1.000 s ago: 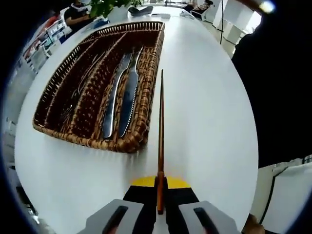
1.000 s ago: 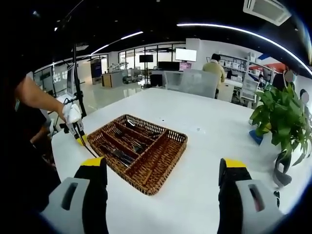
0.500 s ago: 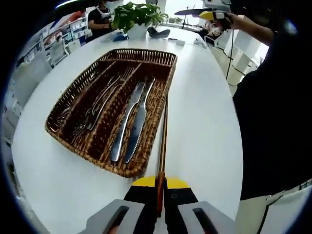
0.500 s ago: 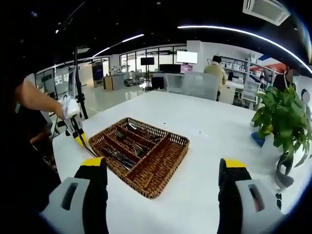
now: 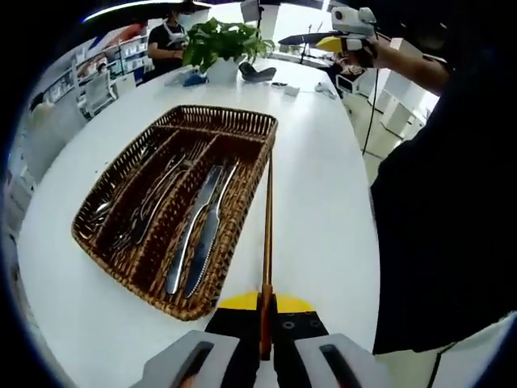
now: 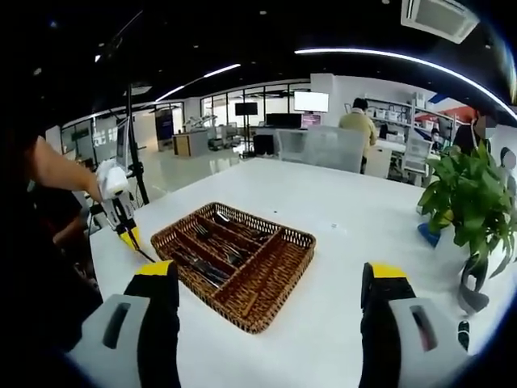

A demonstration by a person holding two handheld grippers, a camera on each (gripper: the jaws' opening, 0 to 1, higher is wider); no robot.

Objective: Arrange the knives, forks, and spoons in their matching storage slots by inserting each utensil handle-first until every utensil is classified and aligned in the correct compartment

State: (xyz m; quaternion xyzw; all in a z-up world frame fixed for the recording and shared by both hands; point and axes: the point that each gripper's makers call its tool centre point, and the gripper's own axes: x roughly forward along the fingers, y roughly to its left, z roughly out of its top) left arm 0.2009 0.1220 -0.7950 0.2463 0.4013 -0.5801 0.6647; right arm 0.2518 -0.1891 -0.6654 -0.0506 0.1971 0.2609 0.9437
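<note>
A brown wicker cutlery basket (image 5: 247, 187) lies on the white table (image 5: 323, 186). Two knives (image 5: 198, 230) rest in its right-hand slot, and forks and spoons (image 5: 153, 202) fill the slots to the left. My left gripper (image 5: 265, 327) is shut on a thin wooden stick (image 5: 267, 234) that points forward along the basket's right wall, just outside it. In the right gripper view the basket (image 6: 284, 265) sits ahead, with the left gripper (image 6: 125, 230) beyond its left end. My right gripper (image 6: 271, 323) is open and holds nothing, well back from the basket.
A potted plant (image 6: 472, 202) stands at the table's right end, also seen as the plant (image 5: 222, 40) behind the basket. The right gripper (image 5: 343, 32), held in a hand, shows past the table's far edge. A person's dark clothing (image 5: 440, 202) borders the table's right side.
The left gripper's camera has lifted and tilted up, so more of the room shows beyond the basket. The stick stays gripped. The right gripper's view has barely shifted.
</note>
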